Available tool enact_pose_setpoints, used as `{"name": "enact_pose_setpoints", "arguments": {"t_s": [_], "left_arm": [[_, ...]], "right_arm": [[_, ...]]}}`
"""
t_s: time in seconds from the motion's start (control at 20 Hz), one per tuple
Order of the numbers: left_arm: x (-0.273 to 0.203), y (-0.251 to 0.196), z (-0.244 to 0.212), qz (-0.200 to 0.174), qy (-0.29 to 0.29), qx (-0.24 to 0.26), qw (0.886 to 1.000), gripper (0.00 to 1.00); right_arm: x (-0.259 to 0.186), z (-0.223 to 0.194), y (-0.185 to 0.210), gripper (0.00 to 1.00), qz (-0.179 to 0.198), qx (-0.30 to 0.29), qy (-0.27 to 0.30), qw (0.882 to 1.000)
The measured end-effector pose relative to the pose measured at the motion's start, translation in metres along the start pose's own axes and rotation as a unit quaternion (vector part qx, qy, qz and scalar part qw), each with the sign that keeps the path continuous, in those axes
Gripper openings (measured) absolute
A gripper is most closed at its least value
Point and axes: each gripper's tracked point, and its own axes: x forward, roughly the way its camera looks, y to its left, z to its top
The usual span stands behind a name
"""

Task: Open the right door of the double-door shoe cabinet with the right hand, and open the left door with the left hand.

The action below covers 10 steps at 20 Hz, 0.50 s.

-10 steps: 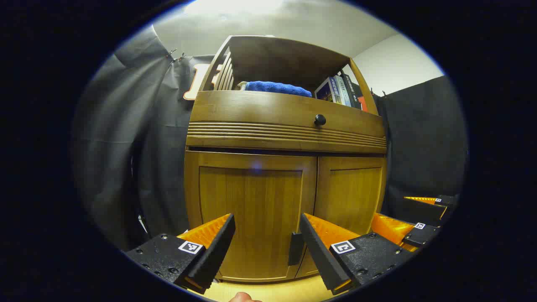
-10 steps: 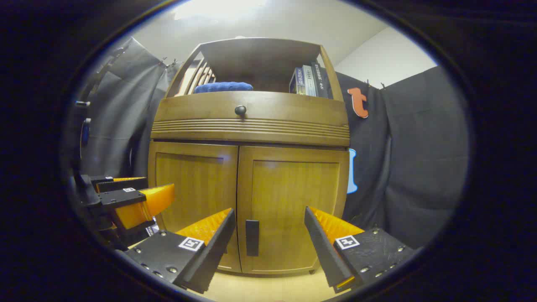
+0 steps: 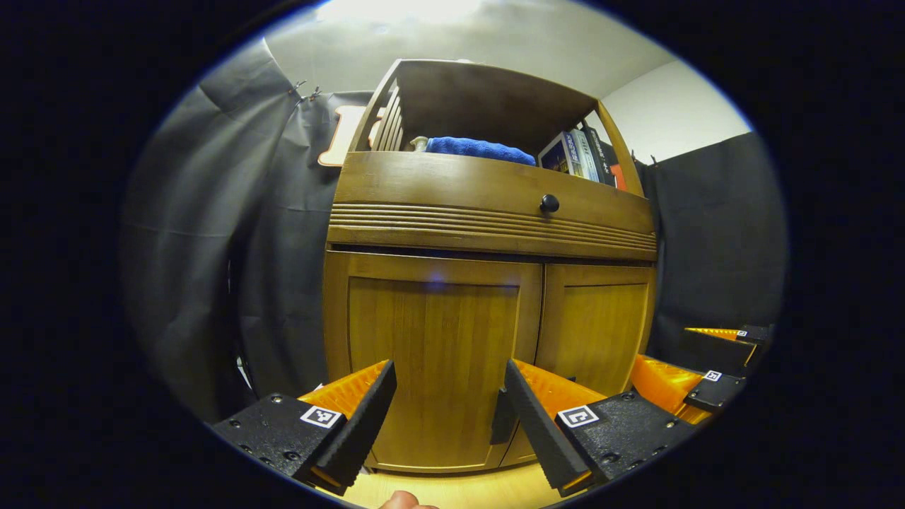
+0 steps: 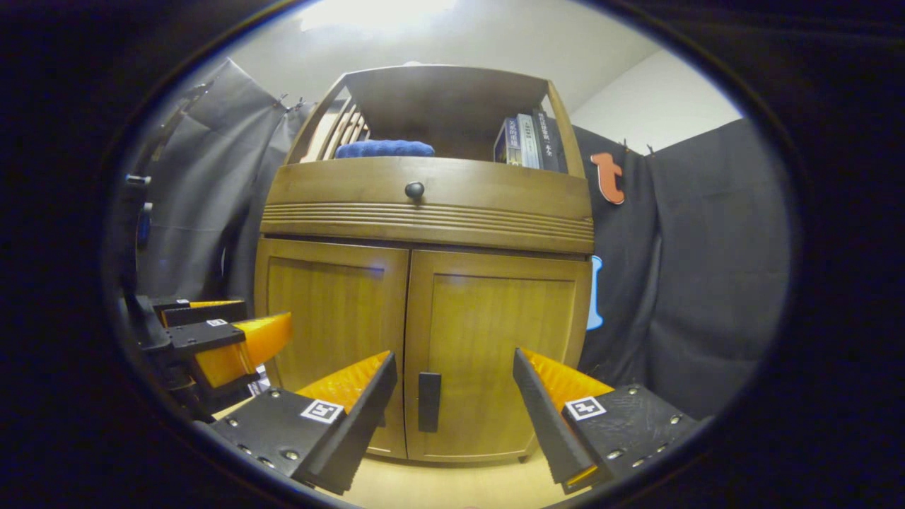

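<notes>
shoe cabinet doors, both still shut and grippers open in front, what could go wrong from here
1. The right door's handle is a slim black bar beside the centre seam; the open right gripper could close on it off-centre and slip off.
2. The left door's handle sits partly hidden behind a finger of the left gripper, so aiming may be poor.
3. Both handles flank the seam, and the grippers are already side by side, so they may bump each other.

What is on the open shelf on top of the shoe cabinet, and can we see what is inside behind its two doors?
On the open shelf lie a blue towel and upright books. The left door and right door are shut, so the inside is hidden.
</notes>
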Motion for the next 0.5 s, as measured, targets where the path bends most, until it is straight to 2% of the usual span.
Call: {"name": "enact_pose_setpoints", "arguments": {"t_s": [0.3,0.35,0.4,0.5], "left_arm": [[-0.002,0.0,-0.0011,0.004,-0.001,0.001,1.0,0.95],[-0.0015,-0.0003,-0.0013,0.004,-0.001,0.001,1.0,0.92],[-0.0016,-0.0004,-0.0005,0.004,-0.002,0.001,1.0,0.95],[-0.0021,0.0004,-0.0002,0.005,-0.003,0.002,1.0,0.95]], "right_arm": [[0.0015,-0.0015,-0.0003,0.99,0.0,0.0,0.001,1.0],[0.002,-0.0033,-0.0004,0.99,-0.001,0.001,0.001,1.0],[0.0022,-0.0028,-0.0005,0.99,-0.002,0.002,0.0,1.0],[0.0026,-0.0039,-0.0016,0.98,-0.004,0.002,0.0,1.0]]}}
